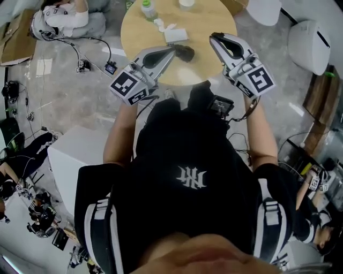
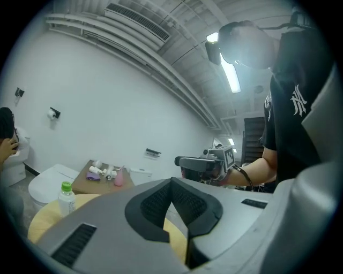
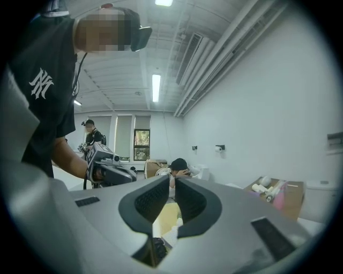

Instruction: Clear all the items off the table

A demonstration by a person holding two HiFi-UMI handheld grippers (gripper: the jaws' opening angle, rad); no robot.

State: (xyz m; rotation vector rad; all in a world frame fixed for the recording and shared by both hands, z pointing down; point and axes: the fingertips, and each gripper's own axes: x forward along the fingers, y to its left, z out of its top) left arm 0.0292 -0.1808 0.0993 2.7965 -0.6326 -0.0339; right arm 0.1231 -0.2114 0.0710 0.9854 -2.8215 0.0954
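A round wooden table (image 1: 203,21) carries a green-capped bottle (image 1: 148,9), crumpled white tissue (image 1: 163,24), a white flat box (image 1: 176,35) and a black object (image 1: 185,52). My left gripper (image 1: 174,51) is over the table's near edge, right beside the black object; its jaws are shut with nothing in them (image 2: 171,180). My right gripper (image 1: 215,37) hovers over the table's right side, its tips a narrow slit apart and empty (image 3: 173,181). The bottle (image 2: 66,197) also shows in the left gripper view. Below the right jaws lie the black object (image 3: 155,249) and tissue (image 3: 174,233).
White seats (image 1: 308,40) stand right of the table. A person (image 1: 64,18) sits on the floor at the upper left, among cables (image 1: 80,53). A white block (image 1: 69,160) is beside my left leg. A low brown table (image 2: 102,174) with small items stands by the wall.
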